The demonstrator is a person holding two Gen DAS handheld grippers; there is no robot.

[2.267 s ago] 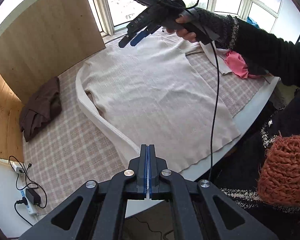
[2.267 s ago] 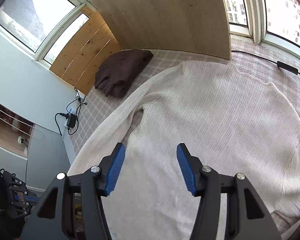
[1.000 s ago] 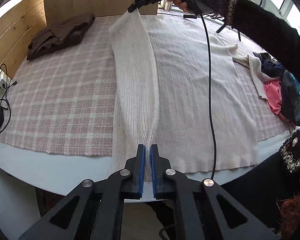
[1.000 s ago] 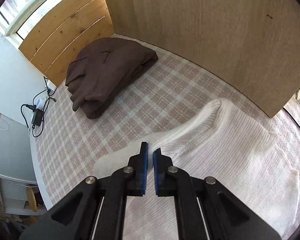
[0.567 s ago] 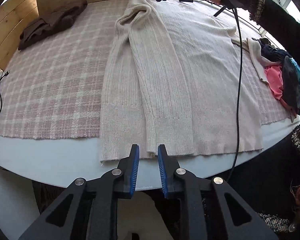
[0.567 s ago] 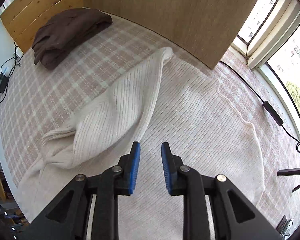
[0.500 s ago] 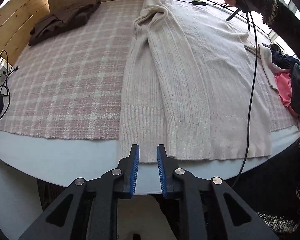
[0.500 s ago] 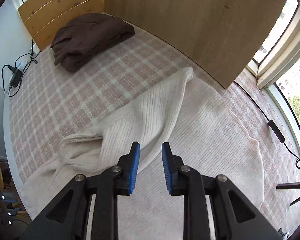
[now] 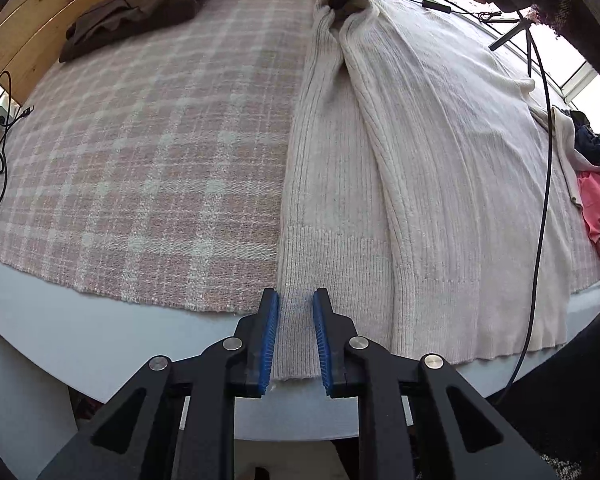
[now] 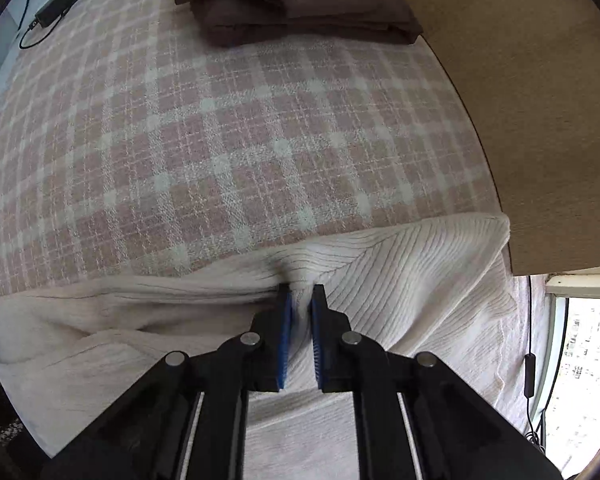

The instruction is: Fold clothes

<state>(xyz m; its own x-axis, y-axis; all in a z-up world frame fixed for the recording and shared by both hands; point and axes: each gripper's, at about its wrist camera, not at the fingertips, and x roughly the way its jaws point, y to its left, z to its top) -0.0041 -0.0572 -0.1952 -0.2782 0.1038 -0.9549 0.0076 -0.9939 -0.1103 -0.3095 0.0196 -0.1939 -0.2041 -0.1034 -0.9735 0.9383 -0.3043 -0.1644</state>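
Note:
A cream ribbed sweater [image 9: 440,160] lies flat on the plaid cloth [image 9: 140,152], its left side and sleeve [image 9: 328,140] folded inward lengthwise. My left gripper [image 9: 296,296] points down at the near hem; its jaws are closing, and the hem's left corner lies flat between the pads, not pinched. My right gripper [image 10: 299,290] is at the far end of the fold, near the shoulder. Its jaws are closing too, and the pads press on a bunched ridge of the sweater [image 10: 420,280]. In the left wrist view the right gripper [image 9: 340,0] shows at the top, held by a hand in a dark sleeve.
A folded brown garment [image 9: 140,4] lies at the far left corner beside a wooden board [image 10: 520,100]. Pink and dark clothes [image 9: 596,200] are heaped at the right edge. A black cable [image 9: 544,160] hangs across the sweater. Chargers and cords [image 10: 52,4] sit beyond the cloth. The table's rim [image 9: 100,332] is near.
Both grippers let go of the sleeve and opened. The left sank to the hem's left corner. The right rolled, swung to the shoulder end of the fold and closed on it.

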